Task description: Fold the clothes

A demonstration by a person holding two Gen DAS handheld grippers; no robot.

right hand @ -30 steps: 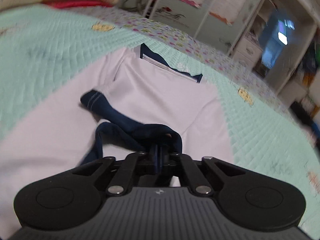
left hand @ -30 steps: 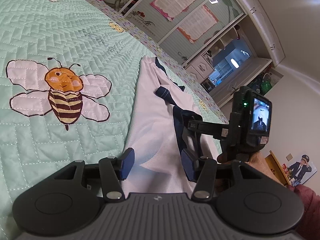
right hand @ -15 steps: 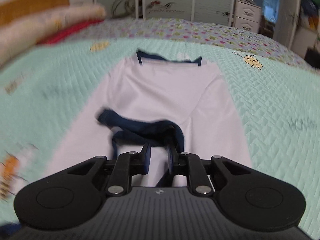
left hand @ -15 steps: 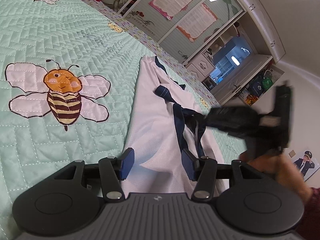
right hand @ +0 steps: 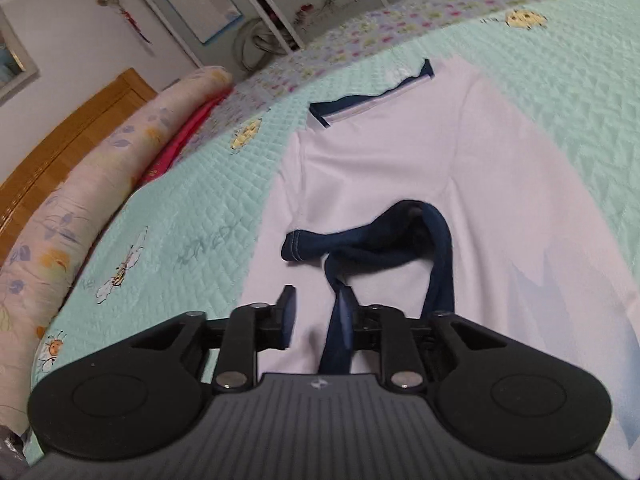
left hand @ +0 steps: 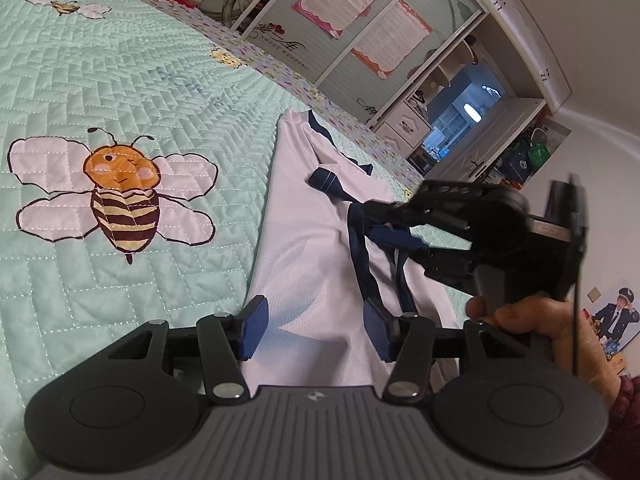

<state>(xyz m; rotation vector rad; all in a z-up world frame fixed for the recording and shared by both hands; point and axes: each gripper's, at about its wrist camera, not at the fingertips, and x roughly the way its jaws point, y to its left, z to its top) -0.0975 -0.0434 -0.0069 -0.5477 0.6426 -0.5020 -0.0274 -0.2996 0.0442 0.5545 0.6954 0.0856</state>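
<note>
A white shirt (left hand: 312, 240) with a navy collar (right hand: 360, 104) lies flat on the bed. Its navy sleeve (right hand: 384, 240) is folded in over the white body, bunched into a loop. My right gripper (right hand: 316, 312) is open just above the shirt. A navy strip of the sleeve lies against its right finger (right hand: 344, 312), not pinched. In the left wrist view the right gripper (left hand: 404, 224) hovers over the sleeve, held by a hand (left hand: 532, 316). My left gripper (left hand: 316, 328) is open over the shirt's near part, with nothing between its fingers.
The shirt rests on a mint quilted bedspread with an embroidered bee (left hand: 120, 200) to the left. Rolled bedding (right hand: 80, 184) and a wooden headboard (right hand: 60, 140) line the far left. Cabinets (left hand: 360, 40) stand beyond the bed.
My right gripper was shut on the navy sleeve, then opened and let it go onto the shirt, turning left. The left gripper has stayed in place, open.
</note>
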